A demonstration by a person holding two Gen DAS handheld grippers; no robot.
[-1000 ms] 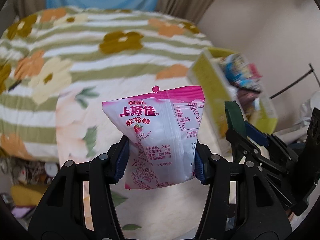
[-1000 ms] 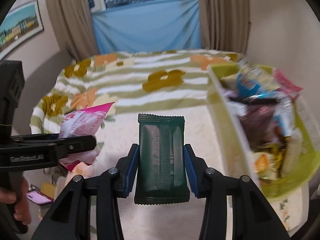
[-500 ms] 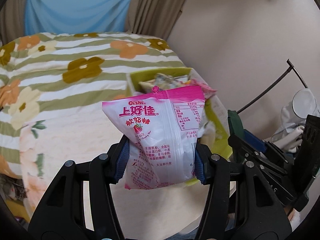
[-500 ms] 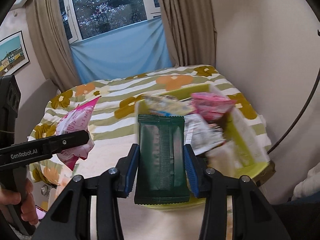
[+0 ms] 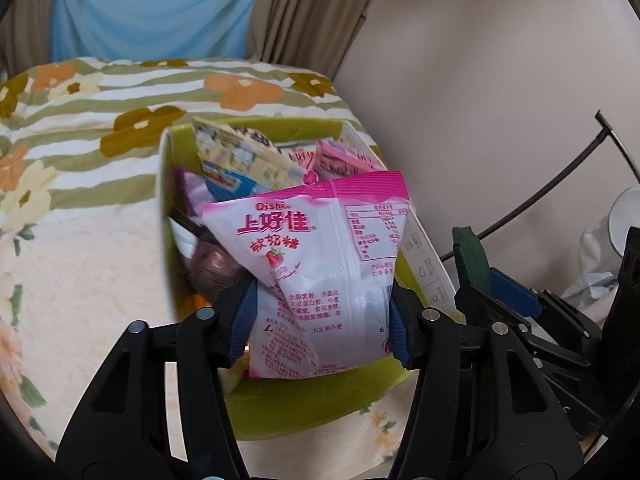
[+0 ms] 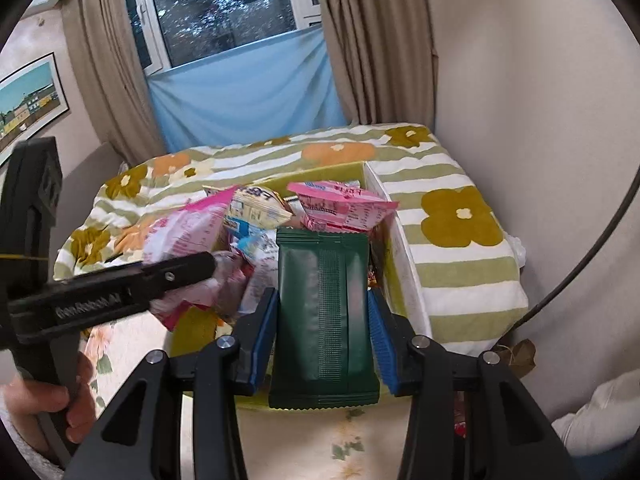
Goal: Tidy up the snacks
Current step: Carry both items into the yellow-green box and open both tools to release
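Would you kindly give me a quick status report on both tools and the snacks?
Left tool shut on pink Oishi bag. Right tool shut on dark green packet. Both over the green box, already crowded with snacks.

Box point(image 5: 168, 240) on the bed point(image 5: 80, 240) (wall-side) — snack packets point(image 5: 244, 160) inside.
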